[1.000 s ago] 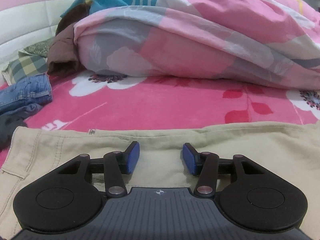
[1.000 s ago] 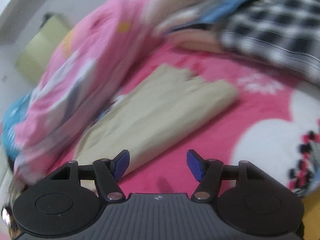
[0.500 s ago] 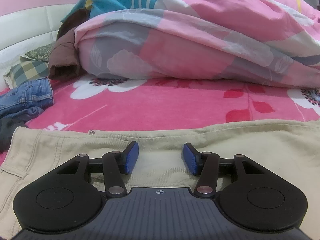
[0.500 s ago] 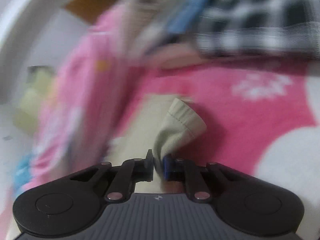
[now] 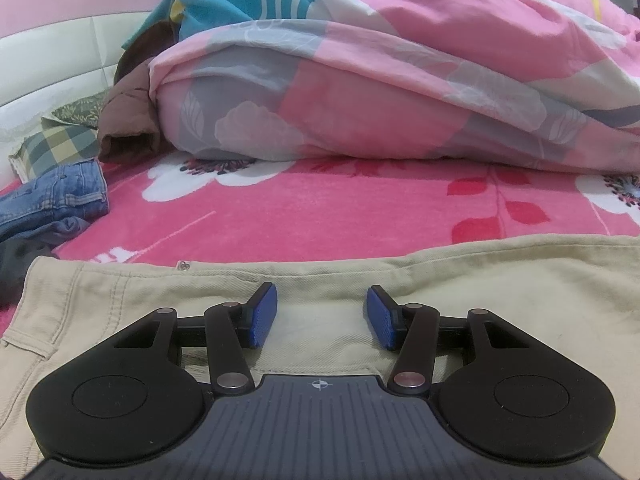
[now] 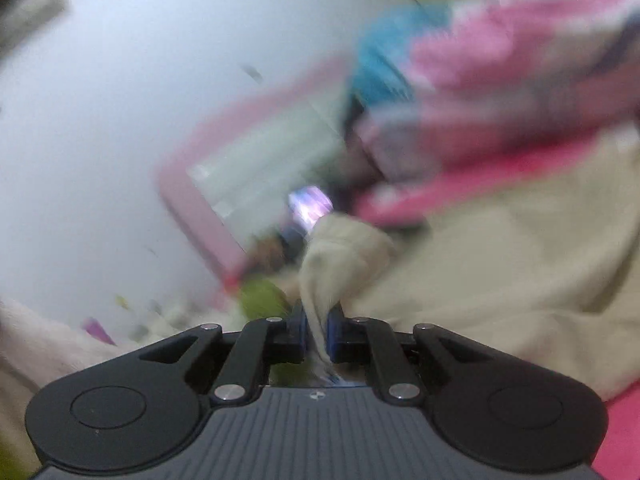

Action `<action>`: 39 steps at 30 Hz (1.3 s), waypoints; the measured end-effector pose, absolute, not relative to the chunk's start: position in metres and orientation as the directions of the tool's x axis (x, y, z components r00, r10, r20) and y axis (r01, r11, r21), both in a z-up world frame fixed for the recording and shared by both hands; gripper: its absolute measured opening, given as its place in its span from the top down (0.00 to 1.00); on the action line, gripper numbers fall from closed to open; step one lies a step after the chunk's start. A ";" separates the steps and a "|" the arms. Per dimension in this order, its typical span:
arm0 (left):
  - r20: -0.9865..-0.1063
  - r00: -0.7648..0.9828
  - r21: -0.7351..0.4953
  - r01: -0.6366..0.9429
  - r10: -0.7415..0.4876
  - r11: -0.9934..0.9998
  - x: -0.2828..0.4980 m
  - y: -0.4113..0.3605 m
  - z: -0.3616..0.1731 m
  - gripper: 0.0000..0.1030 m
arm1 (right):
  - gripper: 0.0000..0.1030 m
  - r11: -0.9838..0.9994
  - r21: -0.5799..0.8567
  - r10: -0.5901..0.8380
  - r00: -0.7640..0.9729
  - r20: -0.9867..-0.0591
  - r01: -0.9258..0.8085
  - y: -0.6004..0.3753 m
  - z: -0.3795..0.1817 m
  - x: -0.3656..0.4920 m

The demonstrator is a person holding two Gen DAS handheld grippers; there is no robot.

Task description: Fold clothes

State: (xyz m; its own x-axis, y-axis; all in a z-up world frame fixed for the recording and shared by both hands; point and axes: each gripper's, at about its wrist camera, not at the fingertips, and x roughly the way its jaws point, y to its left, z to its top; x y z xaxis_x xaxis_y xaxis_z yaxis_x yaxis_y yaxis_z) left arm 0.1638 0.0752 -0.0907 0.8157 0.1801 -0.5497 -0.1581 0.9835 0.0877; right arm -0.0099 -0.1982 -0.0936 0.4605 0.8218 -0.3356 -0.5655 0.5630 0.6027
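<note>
Khaki twill trousers (image 5: 500, 292): right gripper (image 6: 316, 334) pinches bunched hem, left gripper (image 5: 322, 316) fingers spread.

You saw khaki trousers (image 5: 500, 280): matt twill cloth | bedspread (image 5: 320, 216): fuzzy pink fleece | left gripper (image 5: 322, 316): matt black plastic, textured blue pads (image 5: 262, 316).

**Trousers under the left jaws, hem between the right**

The trousers (image 5: 500, 292) are lying on the blanket (image 5: 320, 216), spreading beneath and to both sides of the left jaws. Beyond them the quilt (image 5: 380, 92) is sitting; jeans (image 5: 60, 196) are lying far left. A trouser end (image 6: 344, 256) is sitting between the right jaws
</note>
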 end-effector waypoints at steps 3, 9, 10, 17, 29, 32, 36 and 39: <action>-0.549 0.816 0.089 -0.158 0.181 0.983 0.164 0.075 -0.091 0.50 | 0.68 0.572 0.654 0.817 0.415 -0.399 -0.496 -0.209 -0.112 0.002; -0.547 0.817 0.094 -0.158 0.184 0.983 0.164 0.075 -0.092 0.50 | 0.41 0.445 0.705 0.873 0.443 -0.204 -0.552 -0.280 -0.084 -0.026; -0.547 0.817 0.096 -0.158 0.185 0.983 0.164 0.075 -0.092 0.50 | 0.36 0.453 0.702 0.854 0.493 -0.165 -0.549 -0.300 -0.077 -0.029; -0.545 0.817 0.102 -0.159 0.189 0.982 0.163 0.073 -0.093 0.50 | 0.36 0.657 0.707 0.152 0.874 -0.461 0.259 -0.490 -0.104 0.016; -0.541 0.817 0.118 -0.161 0.200 0.980 0.163 0.072 -0.093 0.49 | 0.98 0.600 0.608 -0.143 0.818 -0.557 0.519 -0.564 -0.121 0.092; -0.540 0.817 0.119 -0.161 0.200 0.980 0.163 0.072 -0.093 0.49 | 0.98 0.642 0.588 -0.192 0.846 -0.498 0.492 -0.565 -0.095 0.073; -0.541 0.817 0.120 -0.161 0.200 0.980 0.163 0.072 -0.093 0.49 | 0.98 0.671 0.547 -0.203 0.834 -0.513 0.500 -0.572 -0.087 0.065; -0.542 0.817 0.118 -0.160 0.198 0.980 0.163 0.072 -0.093 0.49 | 0.99 0.671 0.527 -0.205 0.813 -0.545 0.522 -0.575 -0.098 0.068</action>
State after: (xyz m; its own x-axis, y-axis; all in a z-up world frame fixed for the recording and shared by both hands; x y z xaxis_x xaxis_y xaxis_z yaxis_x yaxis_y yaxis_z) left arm 0.1630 0.0723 -0.0934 0.8168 0.1983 -0.5417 -0.1600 0.9801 0.1175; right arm 0.0682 -0.5752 -0.0981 0.8129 -0.2049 -0.5451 0.5222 0.6707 0.5267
